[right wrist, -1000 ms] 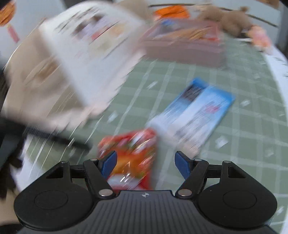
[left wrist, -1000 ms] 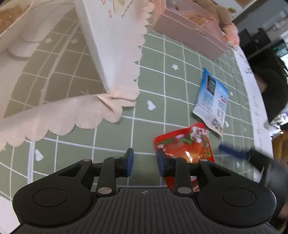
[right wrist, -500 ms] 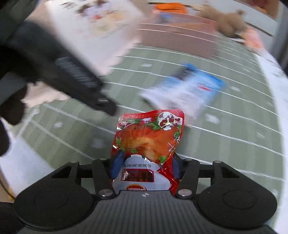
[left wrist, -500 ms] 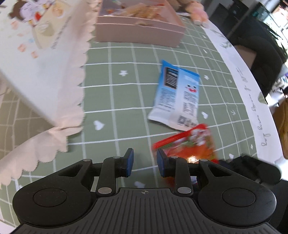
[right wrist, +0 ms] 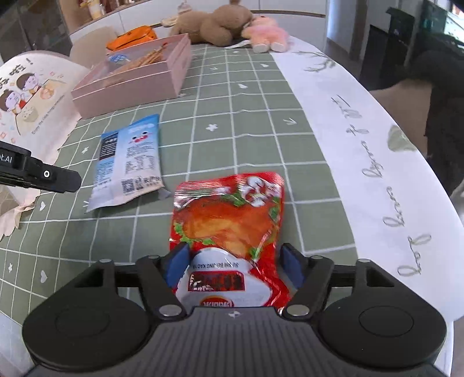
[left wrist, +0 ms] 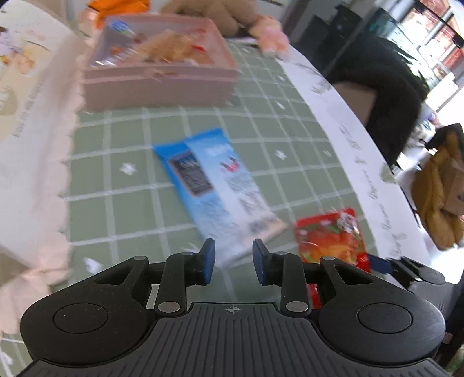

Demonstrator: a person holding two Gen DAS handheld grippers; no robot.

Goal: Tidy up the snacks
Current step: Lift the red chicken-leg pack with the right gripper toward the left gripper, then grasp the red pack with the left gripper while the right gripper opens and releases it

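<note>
Red snack pouch clamped at its near end between the right gripper pads, long axis running near-to-far, far end out over the green checked cloth; near end cut off behind the gripper body. Blue packet lies flat to its left. Left gripper parted slightly, holding nothing. Its view is blurred.

Both my cameras sit low over the tabletop, each looking forward past its own fingers toward the far pink box. My left view is blurred. Both share the blue packet, red packet, box and plush toys
</note>
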